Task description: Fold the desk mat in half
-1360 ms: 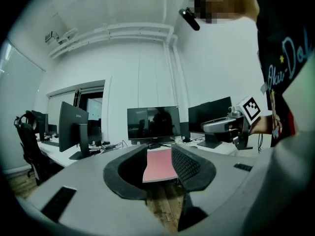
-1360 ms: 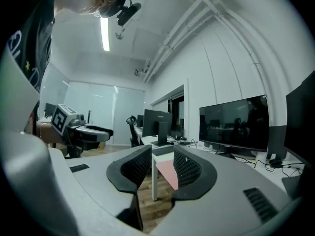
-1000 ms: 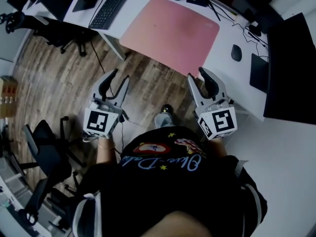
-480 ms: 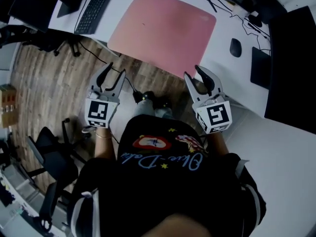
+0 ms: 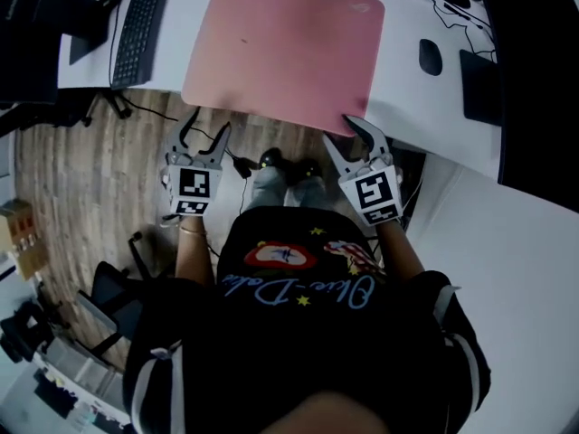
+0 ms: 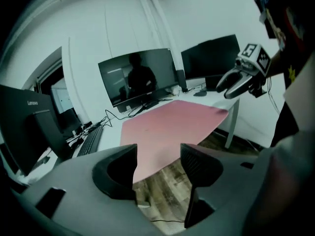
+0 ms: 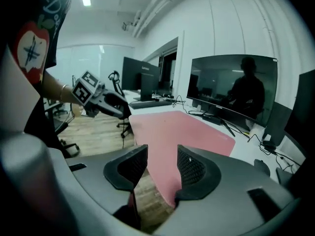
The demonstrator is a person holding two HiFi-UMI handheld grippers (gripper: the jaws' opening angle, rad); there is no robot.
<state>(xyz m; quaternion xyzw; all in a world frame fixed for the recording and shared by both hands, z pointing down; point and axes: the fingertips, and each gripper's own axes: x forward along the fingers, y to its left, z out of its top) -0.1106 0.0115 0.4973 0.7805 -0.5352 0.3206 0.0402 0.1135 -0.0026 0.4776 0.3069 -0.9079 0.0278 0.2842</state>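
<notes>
We stand closer to desk [image 5: 403,107] than second ago; pink desk mat [image 5: 285,48] lies flat, unfolded, near edge overhanging desk front; left gripper [image 5: 204,134] and right gripper [image 5: 346,138] now at its near corners, jaws opening, mat edge showing in each gap, pads not pressing; count: one mat, two grippers, one keyboard [image 5: 140,25], one mouse [image 5: 430,57].

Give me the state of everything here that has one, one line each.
desk mat: unfolded, lying flat on the desk, near edge along the desk's front edge.
left gripper: jaws opening, nothing between them, just short of the mat's near left corner.
right gripper: jaws opening, at the mat's near right corner, not clamped on it.
monitor: screen dark.
</notes>
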